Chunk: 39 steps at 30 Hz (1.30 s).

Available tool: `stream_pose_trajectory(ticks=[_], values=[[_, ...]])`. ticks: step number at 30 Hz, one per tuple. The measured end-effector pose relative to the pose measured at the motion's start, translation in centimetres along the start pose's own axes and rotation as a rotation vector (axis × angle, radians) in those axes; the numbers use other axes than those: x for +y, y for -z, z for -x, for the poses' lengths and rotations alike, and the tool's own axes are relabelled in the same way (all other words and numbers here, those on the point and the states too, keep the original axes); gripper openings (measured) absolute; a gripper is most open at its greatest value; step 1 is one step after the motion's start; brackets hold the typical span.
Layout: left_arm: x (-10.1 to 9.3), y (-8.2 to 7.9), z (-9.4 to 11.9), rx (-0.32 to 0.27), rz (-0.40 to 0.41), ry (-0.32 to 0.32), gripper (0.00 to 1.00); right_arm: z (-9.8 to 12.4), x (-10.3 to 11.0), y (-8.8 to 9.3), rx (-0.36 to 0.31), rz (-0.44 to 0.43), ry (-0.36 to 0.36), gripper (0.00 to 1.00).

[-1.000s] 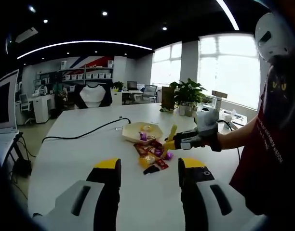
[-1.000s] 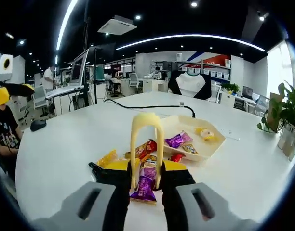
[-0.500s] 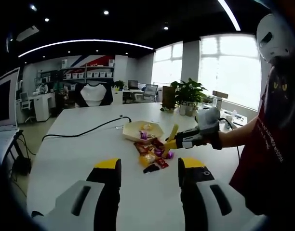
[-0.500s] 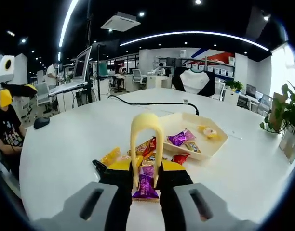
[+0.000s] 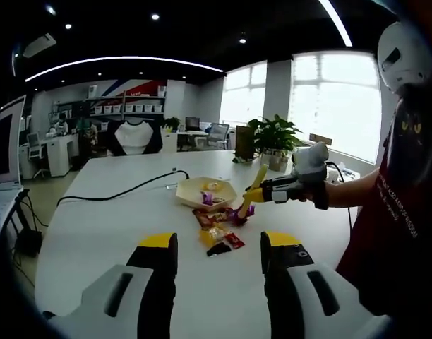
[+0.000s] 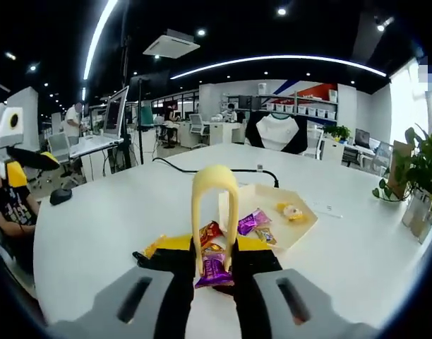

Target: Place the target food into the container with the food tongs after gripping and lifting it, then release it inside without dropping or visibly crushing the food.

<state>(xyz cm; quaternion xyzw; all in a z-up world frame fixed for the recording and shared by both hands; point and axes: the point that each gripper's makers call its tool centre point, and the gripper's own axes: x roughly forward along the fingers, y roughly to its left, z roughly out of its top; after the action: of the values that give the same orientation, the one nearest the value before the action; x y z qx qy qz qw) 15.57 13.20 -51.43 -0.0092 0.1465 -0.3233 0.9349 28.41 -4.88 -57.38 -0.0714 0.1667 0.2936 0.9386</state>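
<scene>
The right gripper [image 6: 214,265] squeezes pale yellow plastic tongs [image 6: 214,212], which pinch a purple wrapped candy [image 6: 214,270] above the white table [image 6: 96,219] (near the beige tray [image 6: 301,229]); the left gripper [image 5: 217,265] is spread.

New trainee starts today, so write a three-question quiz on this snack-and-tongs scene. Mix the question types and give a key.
1. True or false: the yellow tongs sit in the right claw.
2. What colour is the wrapped snack pinched between the tong tips?
A. purple
B. green
C. white
3. Fill in: the left claw is ____, holding nothing.

The beige tray on the white table already holds some snacks, and a few more wrappers lie loose beside it.

Key: 1 true; 2 A; 3 open
</scene>
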Motion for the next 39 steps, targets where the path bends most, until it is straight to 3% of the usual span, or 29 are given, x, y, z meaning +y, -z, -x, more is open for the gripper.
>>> stream_pose_trajectory(ticks=[8,15,20,24,26,31,39], values=[[0.1,0.0,-0.2,0.002,0.003,0.003,0.50,0.4,-2.7,-1.8,-0.026,0.070,0.028,0.14],[0.5,0.1,0.1,0.003,0.006,-0.007,0.50,0.1,-5.9,-5.3,-0.070,0.188,0.063,0.15],[0.7,0.0,0.2,0.010,0.000,-0.013,0.50,-1.5,-8.0,-7.4,-0.094,0.194,0.088,0.15],[0.8,-0.3,0.6,0.010,-0.002,-0.023,0.50,-2.8,-8.5,-8.3,-0.113,0.201,0.097,0.15],[1.0,-0.2,0.8,0.014,-0.002,-0.030,0.50,-3.9,-9.1,-8.0,-0.105,0.201,0.104,0.15],[1.1,-0.2,0.9,0.018,-0.002,-0.040,0.50,-5.9,-10.5,-5.7,-0.045,0.099,0.101,0.17],[0.9,0.2,0.7,0.022,0.008,-0.042,0.50,-4.8,-10.8,-5.3,-0.039,0.000,0.092,0.20]])
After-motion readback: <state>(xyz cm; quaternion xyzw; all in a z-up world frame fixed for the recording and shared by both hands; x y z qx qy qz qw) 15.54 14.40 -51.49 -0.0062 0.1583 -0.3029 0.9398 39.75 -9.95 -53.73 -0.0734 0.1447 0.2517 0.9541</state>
